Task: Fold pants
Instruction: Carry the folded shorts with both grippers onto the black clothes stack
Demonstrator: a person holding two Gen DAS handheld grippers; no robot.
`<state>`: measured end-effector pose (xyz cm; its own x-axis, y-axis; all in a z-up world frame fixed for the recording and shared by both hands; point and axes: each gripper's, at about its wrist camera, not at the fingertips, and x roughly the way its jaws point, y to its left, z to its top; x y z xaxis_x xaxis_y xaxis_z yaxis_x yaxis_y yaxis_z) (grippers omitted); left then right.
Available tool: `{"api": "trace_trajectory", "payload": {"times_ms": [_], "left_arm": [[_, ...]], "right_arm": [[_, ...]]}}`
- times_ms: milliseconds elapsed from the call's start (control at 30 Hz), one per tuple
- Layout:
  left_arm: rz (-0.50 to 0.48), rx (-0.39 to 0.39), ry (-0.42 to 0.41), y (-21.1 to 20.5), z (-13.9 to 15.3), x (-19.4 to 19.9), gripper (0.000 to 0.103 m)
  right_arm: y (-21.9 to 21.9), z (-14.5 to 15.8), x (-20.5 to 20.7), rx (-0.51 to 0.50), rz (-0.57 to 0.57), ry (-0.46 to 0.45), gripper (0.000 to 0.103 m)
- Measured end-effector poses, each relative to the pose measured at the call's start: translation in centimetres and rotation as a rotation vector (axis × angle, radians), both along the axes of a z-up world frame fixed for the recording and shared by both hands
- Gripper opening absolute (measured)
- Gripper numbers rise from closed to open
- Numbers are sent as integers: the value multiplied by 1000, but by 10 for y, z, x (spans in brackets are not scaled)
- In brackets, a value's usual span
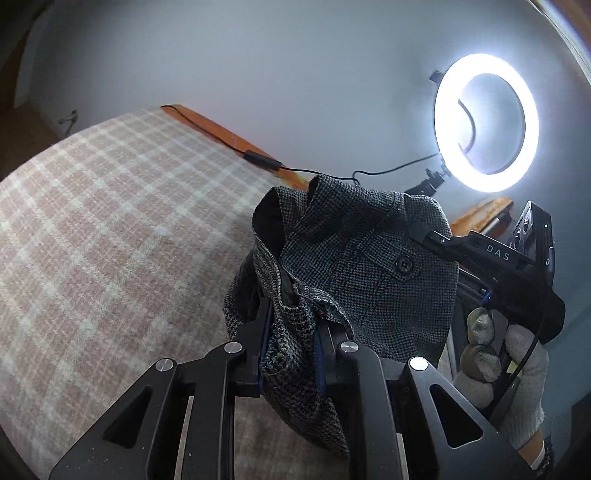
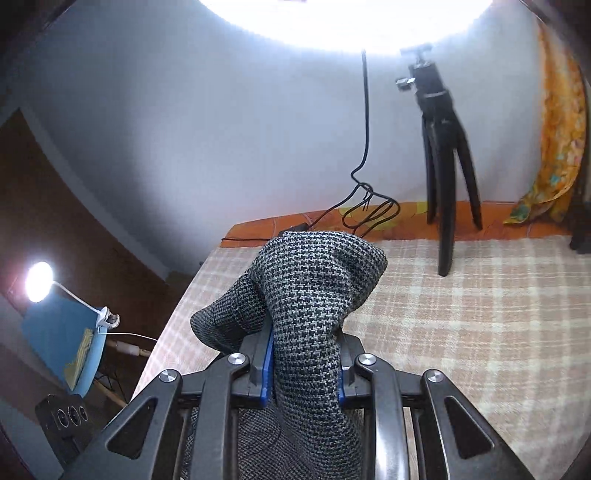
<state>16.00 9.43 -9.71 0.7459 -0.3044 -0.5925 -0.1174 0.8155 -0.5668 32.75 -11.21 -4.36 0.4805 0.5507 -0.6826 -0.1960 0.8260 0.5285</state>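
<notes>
Hiding both fingertips of the left gripper [image 1: 291, 343] and the right gripper [image 2: 304, 363] inside bunched grey houndstooth woven pants [image 2: 314, 291]. Running off the bottom edge. Cropping the glowing white ring light [image 2: 347, 22] at the top.

Left wrist view: close above the plaid-covered bed [image 1: 110, 229], facing along it toward the white wall [image 1: 258, 74] and ring light [image 1: 485, 123]. Right wrist view: equally near, facing the bed's far edge, wall and tripod [image 2: 448, 166]. Shared: bed [image 2: 480, 314], wall [image 2: 221, 129], grey pants [image 1: 369, 251] [image 2: 314, 295] filling each foreground.
</notes>
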Motion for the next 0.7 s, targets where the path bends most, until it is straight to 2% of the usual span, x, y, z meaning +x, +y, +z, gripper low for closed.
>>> {"api": "trace_trajectory", "payload": {"times_ms": [200, 400, 700], "left_arm": [[-78, 10, -59, -27, 17, -22, 17], [-183, 27, -121, -71, 32, -35, 17], [-284, -30, -180, -144, 45, -36, 17]], "right_arm": [[-21, 17, -23, -6, -33, -17, 24], [-67, 45, -51, -27, -78, -52, 24], [-149, 79, -82, -69, -158, -89, 24]]}}
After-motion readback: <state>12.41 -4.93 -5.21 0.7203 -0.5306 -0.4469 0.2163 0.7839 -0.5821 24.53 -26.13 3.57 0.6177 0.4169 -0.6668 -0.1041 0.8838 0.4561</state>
